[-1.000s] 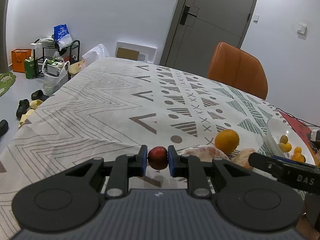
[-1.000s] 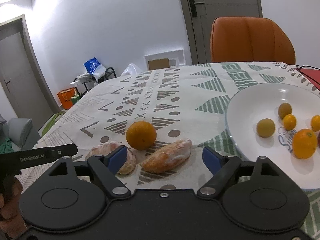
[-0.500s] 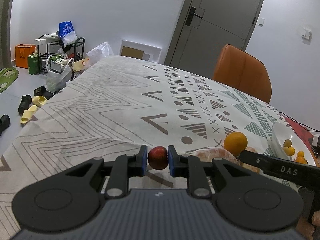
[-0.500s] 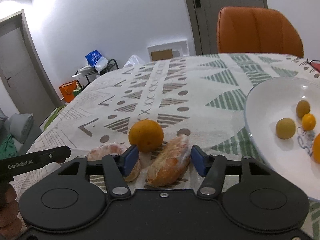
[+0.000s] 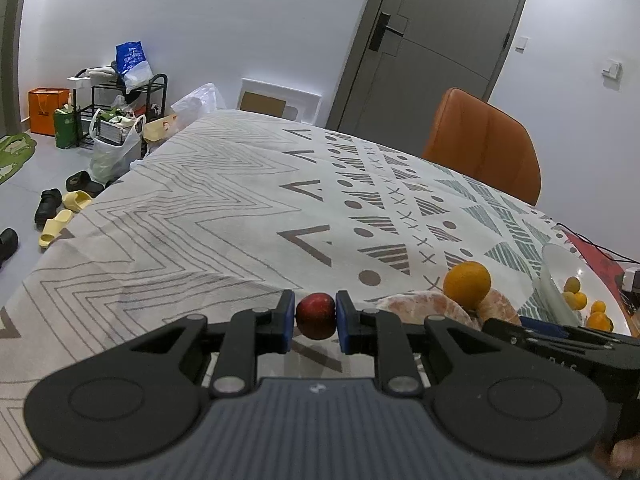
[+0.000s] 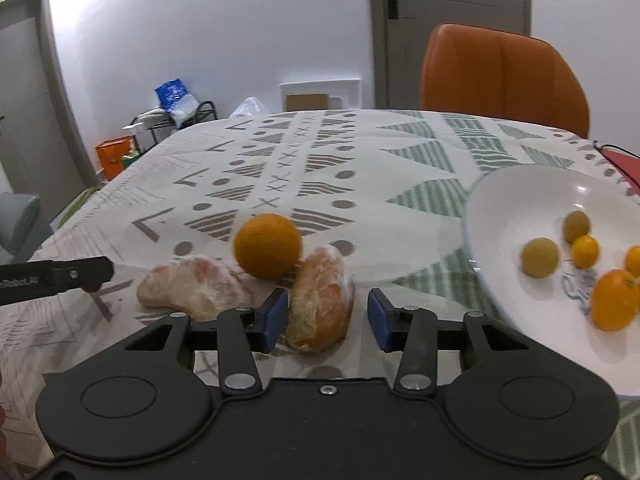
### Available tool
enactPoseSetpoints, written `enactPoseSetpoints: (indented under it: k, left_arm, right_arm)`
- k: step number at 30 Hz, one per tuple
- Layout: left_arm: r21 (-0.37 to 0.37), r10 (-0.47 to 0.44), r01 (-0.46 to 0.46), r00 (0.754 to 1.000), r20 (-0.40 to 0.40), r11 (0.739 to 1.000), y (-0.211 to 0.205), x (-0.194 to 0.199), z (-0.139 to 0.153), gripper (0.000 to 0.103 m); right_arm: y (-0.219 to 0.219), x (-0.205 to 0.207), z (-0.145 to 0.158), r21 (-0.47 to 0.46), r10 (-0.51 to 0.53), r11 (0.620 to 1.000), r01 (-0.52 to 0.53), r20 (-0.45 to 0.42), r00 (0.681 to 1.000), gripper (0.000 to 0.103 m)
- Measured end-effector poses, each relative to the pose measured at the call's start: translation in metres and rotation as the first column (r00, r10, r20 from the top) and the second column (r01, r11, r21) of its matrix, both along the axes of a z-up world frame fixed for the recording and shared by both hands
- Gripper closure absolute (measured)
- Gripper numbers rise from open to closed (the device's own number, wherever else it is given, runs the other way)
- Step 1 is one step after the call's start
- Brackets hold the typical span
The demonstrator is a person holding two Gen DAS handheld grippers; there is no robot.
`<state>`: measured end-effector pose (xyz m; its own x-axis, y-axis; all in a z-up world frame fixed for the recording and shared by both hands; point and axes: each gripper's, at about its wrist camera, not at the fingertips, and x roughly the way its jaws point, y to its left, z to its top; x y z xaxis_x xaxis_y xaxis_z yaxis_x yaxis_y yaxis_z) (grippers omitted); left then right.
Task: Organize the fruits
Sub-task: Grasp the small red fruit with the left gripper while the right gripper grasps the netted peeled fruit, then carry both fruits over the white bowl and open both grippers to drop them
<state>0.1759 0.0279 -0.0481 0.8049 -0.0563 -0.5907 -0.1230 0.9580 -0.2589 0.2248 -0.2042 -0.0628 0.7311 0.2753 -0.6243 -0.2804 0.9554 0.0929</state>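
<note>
While our left gripper (image 5: 316, 316) clamps the small red fruit (image 5: 316, 315), our right gripper (image 6: 327, 315) gapes around the soft peeled segment (image 6: 320, 298) at six o'clock; squeeze its flanks gently.

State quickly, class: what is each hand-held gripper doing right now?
Left hand-held gripper: closed on the small red fruit.
Right hand-held gripper: open, fingers either side of a peeled citrus segment, not yet gripping it.
</note>
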Motion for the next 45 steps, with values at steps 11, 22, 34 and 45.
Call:
enactPoseSetpoints:
  k: [11,22,34,45]
  left_arm:
    - [-0.015,-0.003,0.003,1.000,0.003,1.000,0.001,0.001,0.000,0.083]
    - [0.005,-0.017,0.017,1.000,0.005,1.000,-0.008,0.003,0.006,0.083]
    - [0.028,-0.087,0.086,0.996,0.035,0.996,-0.041,0.001,0.021,0.083]
    - [0.049,-0.166,0.162,0.984,0.071,0.985,-0.083,0.006,0.036,0.083]
  right_arm:
    - [0.011,0.007,0.000,-0.054,0.019,0.998,-0.019,0.007,1.000,0.058]
    - [0.007,-0.003,0.001,-0.086,0.044,0.996,-0.039,0.053,0.998,0.069]
    - [-0.033,-0.026,0.025,0.003,-0.022,1.000,0.022,0.116,0.993,0.069]
    - [-0.073,-0.044,0.044,0.043,-0.094,0.995,0.087,0.176,0.980,0.069]
